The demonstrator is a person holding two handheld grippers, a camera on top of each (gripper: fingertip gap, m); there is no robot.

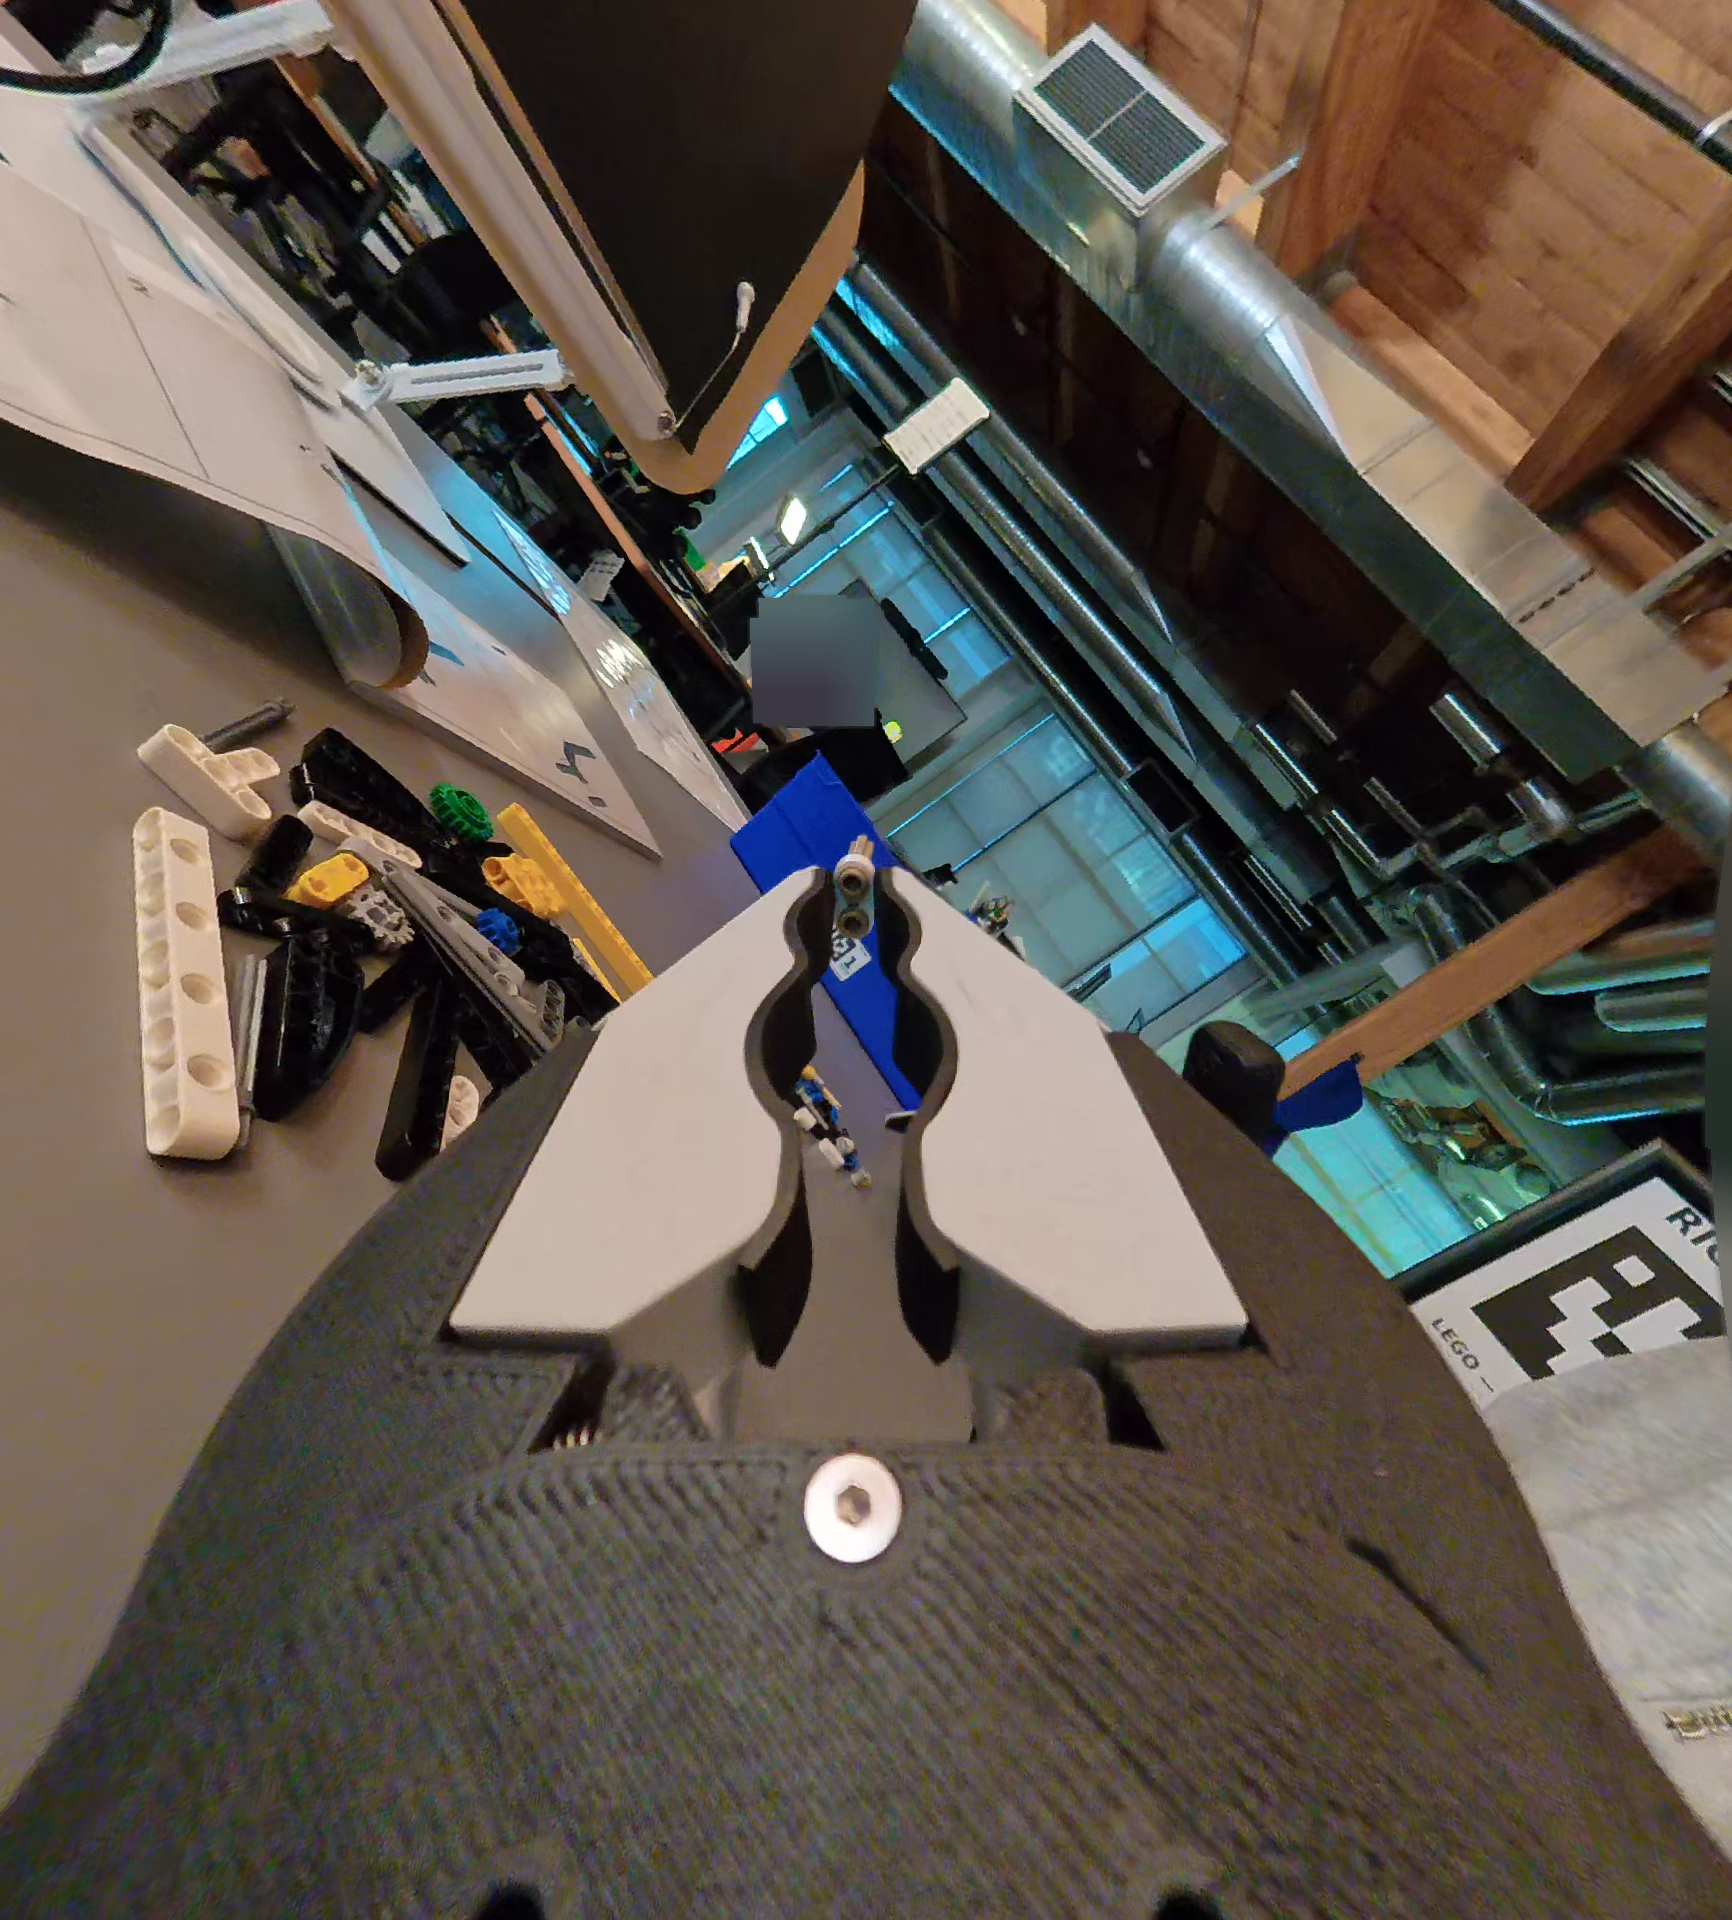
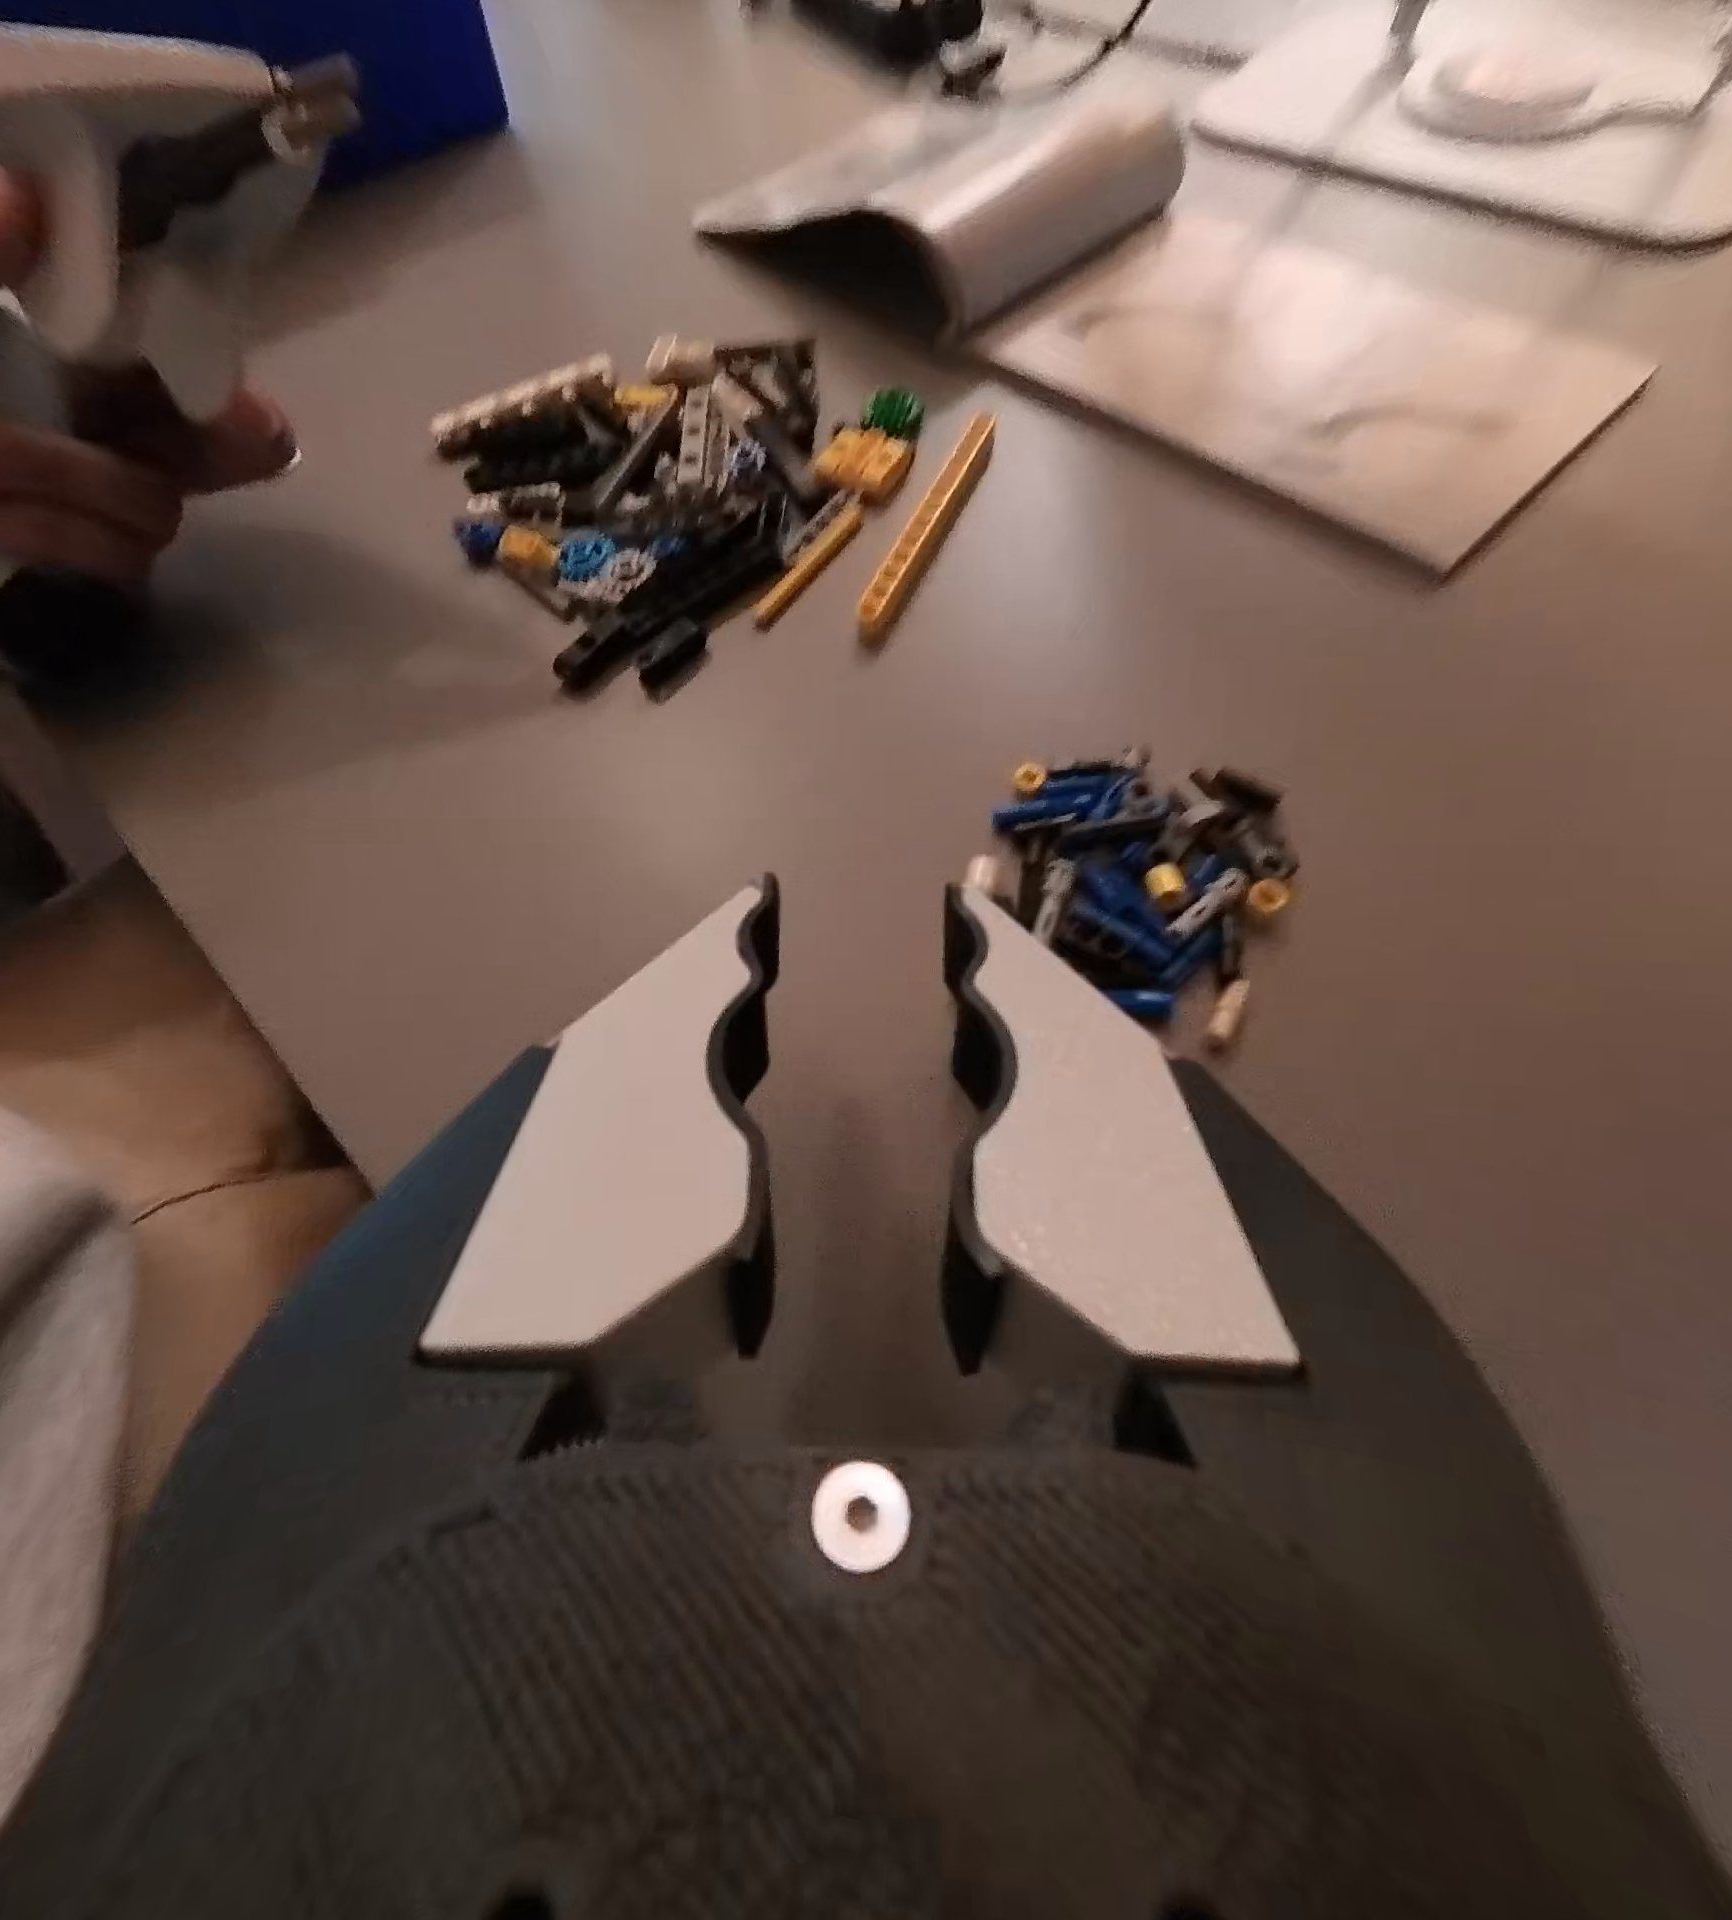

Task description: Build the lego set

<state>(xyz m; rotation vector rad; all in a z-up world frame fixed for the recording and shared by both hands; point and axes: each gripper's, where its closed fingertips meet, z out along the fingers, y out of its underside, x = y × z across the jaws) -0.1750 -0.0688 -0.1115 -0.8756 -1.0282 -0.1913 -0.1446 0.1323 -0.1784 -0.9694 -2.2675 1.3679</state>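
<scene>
1. Grey matte tabletop (image 2: 1257, 675) carries two heaps of parts, with an open instruction booklet (image 2: 1205, 343) beyond.
2. Left gripper (image 1: 854, 894) is raised and tilted, pinching a small grey two-hole connector piece (image 1: 853, 902), its long axis running along the fingers.
3. Right gripper (image 2: 860, 925) hangs with jaws apart, empty.
4. Heap of small blue and black pins (image 2: 1137, 894) lies just right of its right fingertip, so the right is nearer; the bigger pile of black, white and yellow beams (image 2: 675, 499) sits farther ahead.

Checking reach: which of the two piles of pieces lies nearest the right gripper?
The small pile of mostly blue pins, right beside the right gripper; the larger mixed pile lies farther off.
</scene>
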